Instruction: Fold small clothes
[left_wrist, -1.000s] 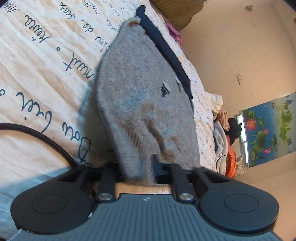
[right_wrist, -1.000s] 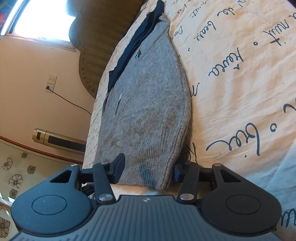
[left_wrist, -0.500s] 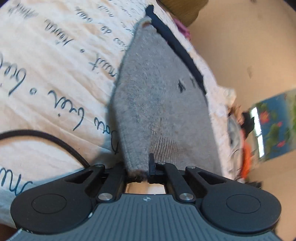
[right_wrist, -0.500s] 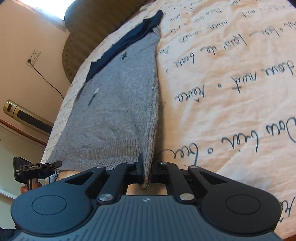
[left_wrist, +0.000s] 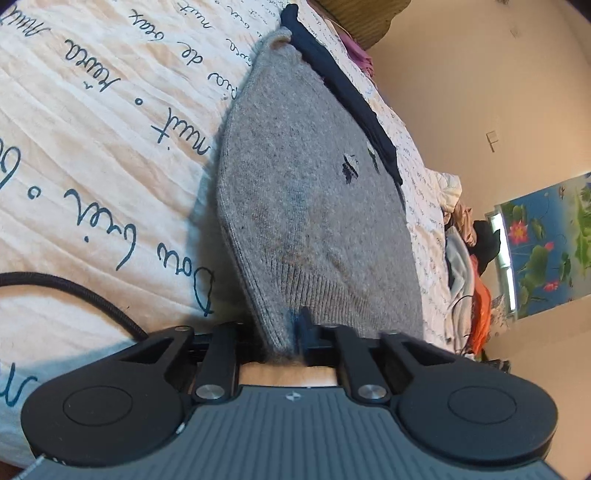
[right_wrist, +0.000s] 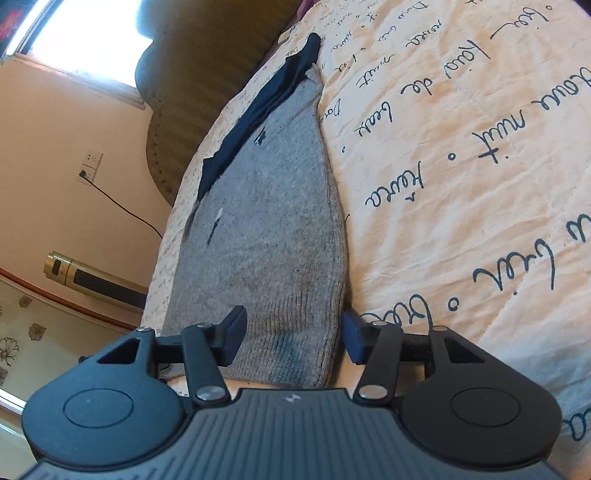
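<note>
A grey knit garment (left_wrist: 314, 206) with a ribbed hem and dark navy edge (left_wrist: 343, 88) lies flat on a bed's cream quilt (left_wrist: 92, 129) printed with script reading "nuit". Left tongs (left_wrist: 284, 332) pinch the hem's near corner; right tongs (right_wrist: 291, 332) stand spread, straddling the hem. Bare quilt stretches toward 3 o'clock in the right view.

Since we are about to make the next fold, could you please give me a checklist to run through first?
1. Right hand-held gripper open, straddling the grey sweater hem: ok.
2. Left hand-held gripper holding the hem: cannot tell, cloth hides one finger.
3. Sweater lying flat on the bedspread: ok.
4. Sweater free of the dark garment: not ok, it lies along the far edge.
5. Black cable off the sweater: ok.
</note>
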